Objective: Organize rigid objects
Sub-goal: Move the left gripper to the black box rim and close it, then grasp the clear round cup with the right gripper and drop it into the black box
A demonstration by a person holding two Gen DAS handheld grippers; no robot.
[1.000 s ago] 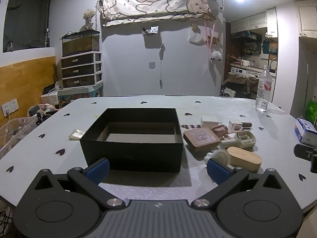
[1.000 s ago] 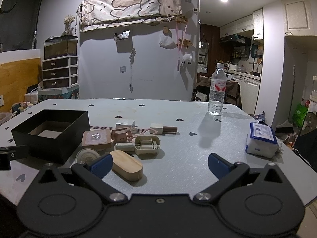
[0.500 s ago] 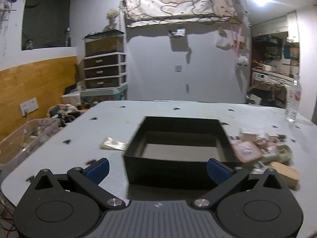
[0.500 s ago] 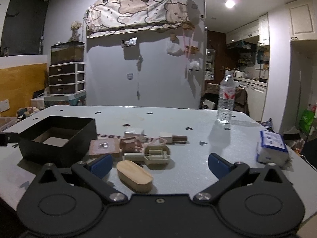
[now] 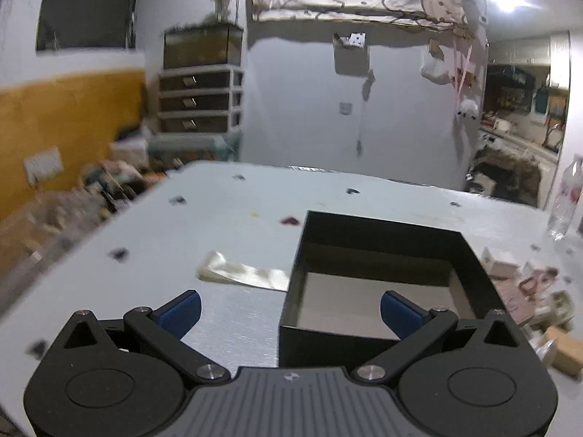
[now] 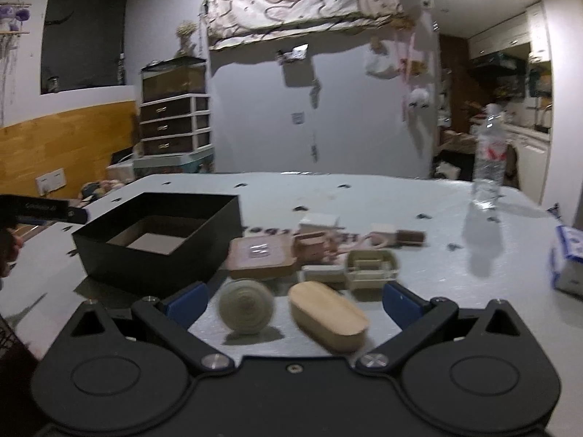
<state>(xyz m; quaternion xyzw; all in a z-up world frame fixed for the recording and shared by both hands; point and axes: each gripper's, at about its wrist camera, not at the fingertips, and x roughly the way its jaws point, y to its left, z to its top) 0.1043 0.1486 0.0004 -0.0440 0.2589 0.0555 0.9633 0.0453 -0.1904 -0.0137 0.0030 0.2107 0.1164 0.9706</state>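
Observation:
An open black box (image 5: 386, 346) (image 6: 156, 266) stands on the pale table. My left gripper (image 5: 289, 311) is open and empty, straddling the box's near left corner. Right of the box lies a cluster of small rigid objects: a brown square case (image 6: 260, 256), a round cream disc (image 6: 246, 306), an oval wooden box (image 6: 328, 315), a beige holder (image 6: 370, 267), a white cube (image 6: 319, 220). My right gripper (image 6: 295, 304) is open and empty, its fingers either side of the disc and the oval box. The left gripper's finger (image 6: 40, 209) shows at the left edge.
A crumpled clear wrapper (image 5: 244, 273) lies left of the box. A water bottle (image 6: 490, 158) stands at the table's far right. A blue-and-white tissue pack (image 6: 568, 258) lies at the right edge. A drawer unit (image 6: 175, 127) stands behind the table.
My left gripper has swung left, so the box now sits to the right in its view. My right gripper has moved forward and left, closing in on the disc and oval box.

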